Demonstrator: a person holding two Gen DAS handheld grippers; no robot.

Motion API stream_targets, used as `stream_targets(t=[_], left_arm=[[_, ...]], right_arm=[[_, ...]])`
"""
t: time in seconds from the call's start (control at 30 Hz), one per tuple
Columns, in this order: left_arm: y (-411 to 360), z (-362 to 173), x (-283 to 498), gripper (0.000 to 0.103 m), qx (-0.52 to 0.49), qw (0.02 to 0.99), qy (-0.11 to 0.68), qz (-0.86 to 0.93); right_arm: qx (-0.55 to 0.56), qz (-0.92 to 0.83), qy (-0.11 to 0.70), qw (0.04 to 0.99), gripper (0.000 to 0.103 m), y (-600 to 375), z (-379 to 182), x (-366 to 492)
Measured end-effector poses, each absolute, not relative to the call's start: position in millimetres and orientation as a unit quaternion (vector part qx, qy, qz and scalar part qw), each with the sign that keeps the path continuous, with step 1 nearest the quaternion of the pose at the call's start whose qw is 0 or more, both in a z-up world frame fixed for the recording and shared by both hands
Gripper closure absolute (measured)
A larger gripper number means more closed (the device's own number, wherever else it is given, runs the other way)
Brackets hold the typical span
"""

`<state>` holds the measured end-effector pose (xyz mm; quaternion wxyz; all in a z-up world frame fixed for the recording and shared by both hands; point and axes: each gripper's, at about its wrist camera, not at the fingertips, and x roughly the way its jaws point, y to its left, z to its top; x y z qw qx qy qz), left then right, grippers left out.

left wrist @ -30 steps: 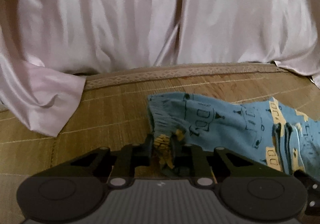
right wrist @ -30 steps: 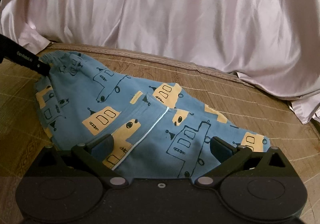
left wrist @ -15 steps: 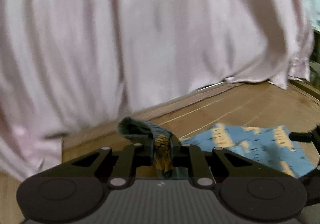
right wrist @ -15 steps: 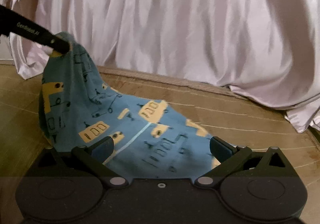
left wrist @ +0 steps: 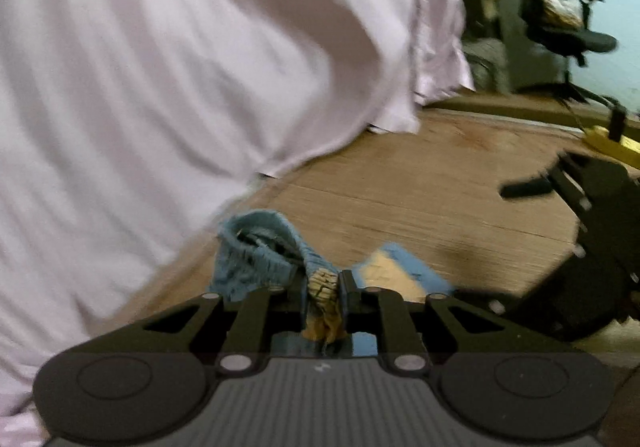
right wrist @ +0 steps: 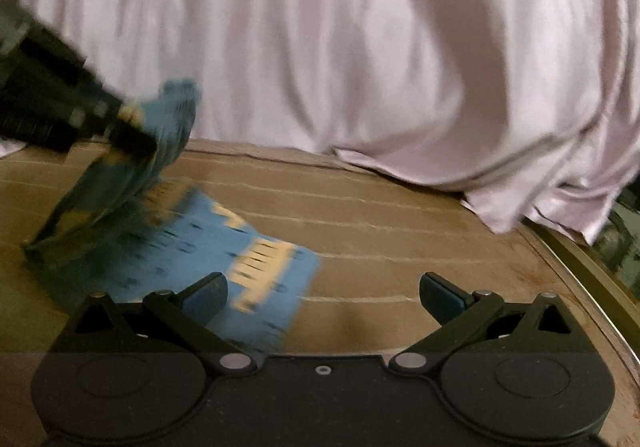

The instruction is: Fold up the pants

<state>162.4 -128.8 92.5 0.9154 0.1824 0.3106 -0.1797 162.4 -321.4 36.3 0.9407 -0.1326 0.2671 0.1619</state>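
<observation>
between left gripper (left wrist: 325, 287) jaws: pants (right wrist: 172, 243) waistband pinched, raised | rest laid on mat (right wrist: 400, 231), leg end toward right gripper (right wrist: 322, 289) | right gripper wide apart, empty, nearer hem

Blue pants (right wrist: 192, 239) with yellow and dark prints lie before a pale pink satin sheet (right wrist: 360, 47).
</observation>
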Motion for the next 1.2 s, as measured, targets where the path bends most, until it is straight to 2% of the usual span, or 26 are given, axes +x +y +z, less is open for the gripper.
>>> stream_targets(t=[0.13,0.17,0.2,0.23,0.3,0.33,0.53,0.6,0.67,0.77,0.83,0.93,1.0,1.07,1.2], left_arm=[[-169,61,165,0.083,0.203,0.902,0.316,-0.214],[-174,53,167,0.079,0.206,0.897,0.324,-0.217],[-177,47,165,0.070,0.206,0.893,0.333,-0.220],[-177,43,162,0.065,0.204,0.892,0.338,-0.222],[-174,39,154,0.044,0.204,0.894,0.336,-0.214],[-173,38,150,0.041,0.205,0.896,0.332,-0.211],[-157,28,133,0.039,0.205,0.891,0.353,-0.201],[-153,23,133,0.044,0.214,0.880,0.374,-0.200],[-151,20,135,0.044,0.215,0.878,0.379,-0.196],[-146,18,138,0.044,0.215,0.873,0.391,-0.197],[-144,17,139,0.045,0.215,0.871,0.395,-0.199],[-143,16,143,0.066,0.205,0.869,0.404,-0.198],[-142,17,146,0.088,0.198,0.870,0.408,-0.193],[-141,19,147,0.095,0.194,0.872,0.408,-0.189],[-138,36,144,0.097,0.163,0.882,0.397,-0.196]], right_arm=[[-0.112,0.137,0.284,0.942,0.002,-350,30,181],[-0.105,0.131,0.288,0.943,0.002,-356,29,185],[-0.100,0.126,0.291,0.943,0.002,-361,27,190],[-0.095,0.122,0.292,0.944,0.002,-364,27,192],[-0.077,0.117,0.297,0.945,0.002,-370,26,196],[-0.062,0.118,0.300,0.944,0.002,-372,26,197],[0.029,0.186,0.302,0.934,0.005,-359,26,202],[0.082,0.230,0.307,0.920,0.011,-350,23,212],[0.123,0.265,0.320,0.901,0.015,-339,20,224],[0.098,0.297,0.319,0.894,0.023,-317,16,234],[0.092,0.304,0.333,0.888,0.042,-305,12,240],[0.106,0.298,0.363,0.877,0.062,-307,3,245],[0.121,0.296,0.368,0.873,0.071,-312,0,245],[0.144,0.296,0.369,0.869,0.080,-318,1,245],[0.160,0.298,0.360,0.869,0.085,-325,17,245]])
